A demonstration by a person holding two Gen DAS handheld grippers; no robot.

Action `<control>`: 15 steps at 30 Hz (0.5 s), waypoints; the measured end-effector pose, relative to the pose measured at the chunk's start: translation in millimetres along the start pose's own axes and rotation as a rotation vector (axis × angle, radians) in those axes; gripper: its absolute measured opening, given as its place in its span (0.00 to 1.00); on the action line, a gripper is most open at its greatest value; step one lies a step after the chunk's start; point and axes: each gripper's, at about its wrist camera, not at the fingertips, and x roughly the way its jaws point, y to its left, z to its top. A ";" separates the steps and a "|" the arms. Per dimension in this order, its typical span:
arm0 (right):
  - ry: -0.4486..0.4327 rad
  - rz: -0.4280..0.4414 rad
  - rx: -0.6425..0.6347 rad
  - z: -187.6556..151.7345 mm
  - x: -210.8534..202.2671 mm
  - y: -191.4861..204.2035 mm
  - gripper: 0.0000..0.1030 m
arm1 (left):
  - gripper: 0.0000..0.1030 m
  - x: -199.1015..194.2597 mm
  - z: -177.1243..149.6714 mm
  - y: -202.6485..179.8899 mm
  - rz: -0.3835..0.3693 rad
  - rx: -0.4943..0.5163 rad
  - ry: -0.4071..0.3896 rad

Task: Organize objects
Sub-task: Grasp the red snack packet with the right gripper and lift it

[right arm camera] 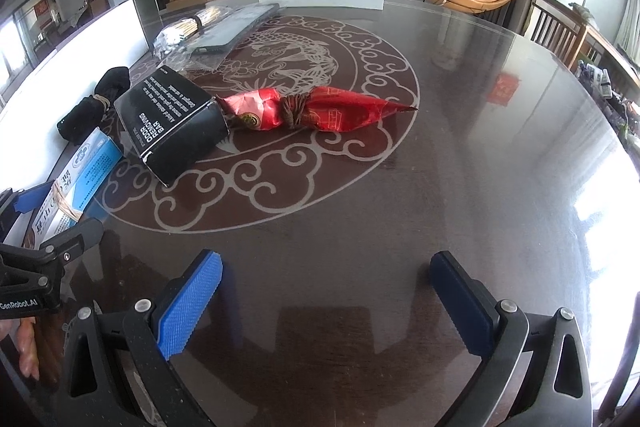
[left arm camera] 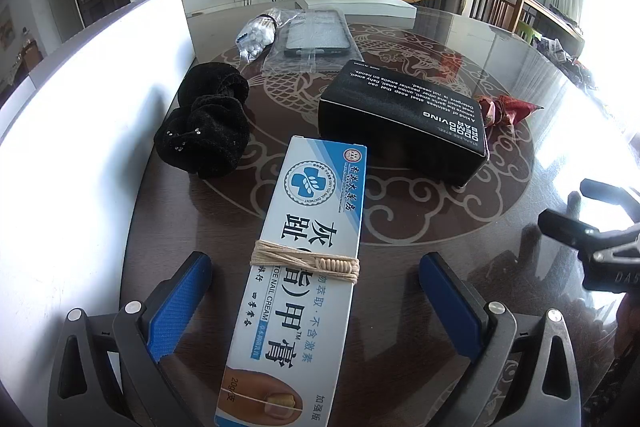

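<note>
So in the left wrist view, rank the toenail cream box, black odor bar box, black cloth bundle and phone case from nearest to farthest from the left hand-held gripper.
1. Toenail cream box: between the fingers of the open left hand-held gripper.
2. Black cloth bundle, ahead left, and black odor bar box, ahead right: too close to call.
3. Phone case: farthest, in clear wrap near the table's far side.
</note>
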 end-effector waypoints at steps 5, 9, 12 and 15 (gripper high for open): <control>-0.083 -0.033 -0.079 44.1 -27.4 -16.8 1.00 | 1.00 0.0 -0.2 -0.1 0.000 0.000 0.000; 0.013 -0.003 -0.502 76.5 -3.9 19.2 1.00 | 1.00 0.1 -0.4 -0.2 0.000 0.000 0.000; 0.050 0.021 -0.630 88.2 20.0 36.1 1.00 | 1.00 -0.1 -0.6 0.2 -0.002 0.000 -0.001; 0.071 0.061 -0.655 97.5 39.6 47.1 0.89 | 1.00 -0.8 -0.6 0.6 -0.002 0.001 -0.001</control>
